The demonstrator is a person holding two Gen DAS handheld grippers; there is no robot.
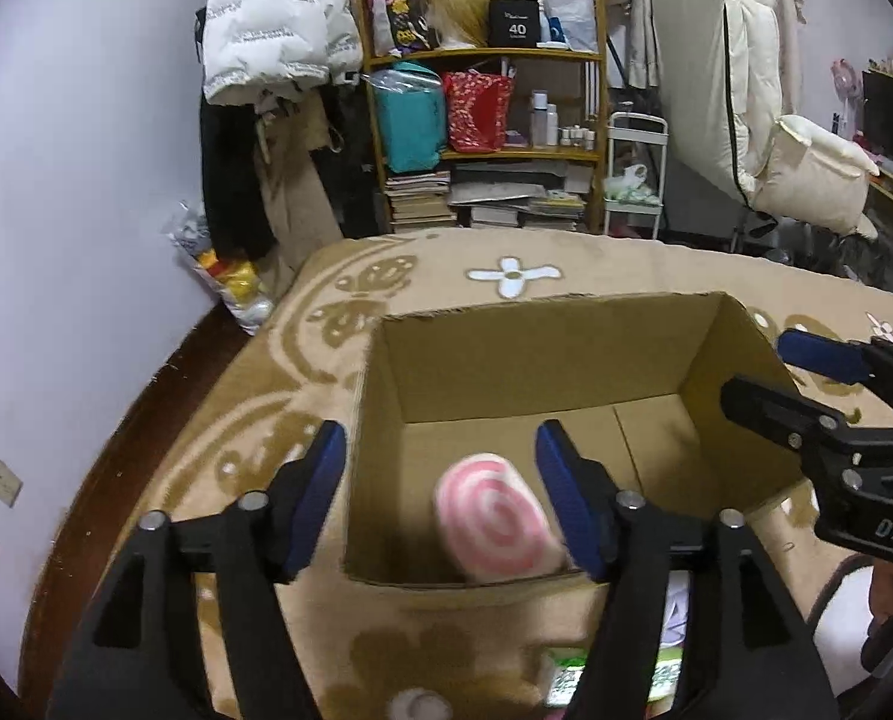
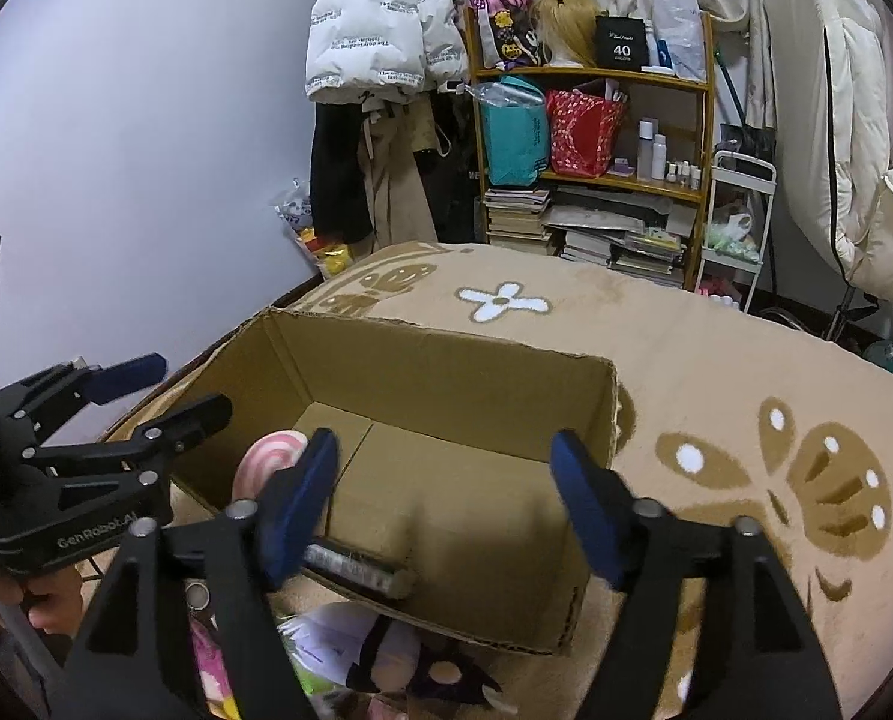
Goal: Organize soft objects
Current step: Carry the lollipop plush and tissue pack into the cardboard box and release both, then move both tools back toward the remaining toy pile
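Note:
An open cardboard box (image 1: 542, 348) stands on a beige patterned carpet; it also shows in the right wrist view (image 2: 446, 372). A pink-and-white swirl plush (image 1: 494, 519) is inside the box near its front wall, blurred, also seen from the right (image 2: 266, 459). My left gripper (image 1: 440, 492) is open and empty above that plush. My right gripper (image 2: 440, 498) is open and empty over the box's near right part; it shows in the left wrist view (image 1: 806, 378) at the box's right wall. More soft toys (image 2: 374, 654) lie in front of the box.
The carpet (image 2: 716, 372) spreads around the box. A wooden shelf (image 1: 488, 120) with bags and books stands behind it, a white jacket (image 1: 272, 30) hangs at left, a white trolley (image 1: 632, 180) and bedding at right. A small green packet (image 1: 566, 678) lies by the box's front.

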